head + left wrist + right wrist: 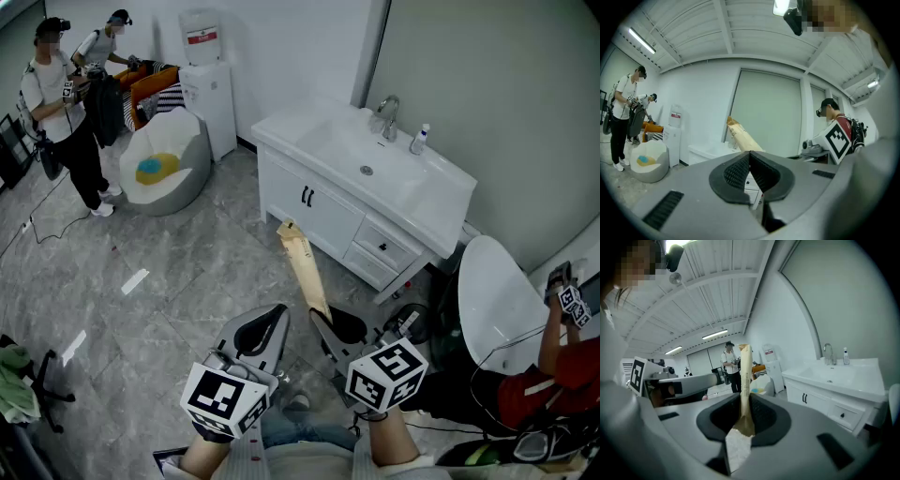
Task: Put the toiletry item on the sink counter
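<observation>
A long, flat tan tube (305, 267) with dark print along its side is seen at the centre of the head view. It is tilted, with its free end pointing toward 11 o'clock. Its lower end is clamped between the pads of the right gripper (744, 417), so it is held in the air, apart from the counter. The white sink counter (281, 129), with a sunken basin (361, 155) and a chrome tap (387, 117), is found at 1 o'clock of the tube.

Water dispenser (208, 89) beside grey beanbag (184, 141) — by wall.
</observation>
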A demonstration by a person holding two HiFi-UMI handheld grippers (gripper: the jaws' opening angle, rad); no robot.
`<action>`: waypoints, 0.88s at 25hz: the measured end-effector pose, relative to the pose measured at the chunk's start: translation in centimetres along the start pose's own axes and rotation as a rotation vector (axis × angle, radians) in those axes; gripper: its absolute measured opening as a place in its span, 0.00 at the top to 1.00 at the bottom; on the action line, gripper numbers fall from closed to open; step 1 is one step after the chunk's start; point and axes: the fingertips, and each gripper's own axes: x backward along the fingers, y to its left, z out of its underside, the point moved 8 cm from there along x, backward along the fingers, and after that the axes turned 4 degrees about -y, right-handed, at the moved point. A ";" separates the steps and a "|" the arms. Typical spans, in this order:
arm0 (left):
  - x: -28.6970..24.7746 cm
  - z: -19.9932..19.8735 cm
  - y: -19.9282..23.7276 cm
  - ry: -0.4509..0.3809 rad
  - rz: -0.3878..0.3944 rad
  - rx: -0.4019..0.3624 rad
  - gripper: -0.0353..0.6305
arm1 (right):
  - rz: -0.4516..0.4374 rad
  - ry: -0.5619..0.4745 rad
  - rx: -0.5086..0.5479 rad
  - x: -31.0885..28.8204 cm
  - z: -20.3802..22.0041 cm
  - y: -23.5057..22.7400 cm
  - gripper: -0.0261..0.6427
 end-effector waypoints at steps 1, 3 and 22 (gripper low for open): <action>0.0 0.0 -0.1 0.001 -0.003 0.000 0.92 | -0.002 0.000 0.000 0.1 0.0 0.0 0.85; -0.1 0.1 -0.3 0.003 -0.008 0.000 0.92 | -0.005 0.000 0.002 0.4 0.0 -0.2 0.85; -4.6 1.6 0.6 0.025 -0.035 0.006 0.92 | -0.026 0.031 -0.034 -1.7 0.7 -5.4 0.85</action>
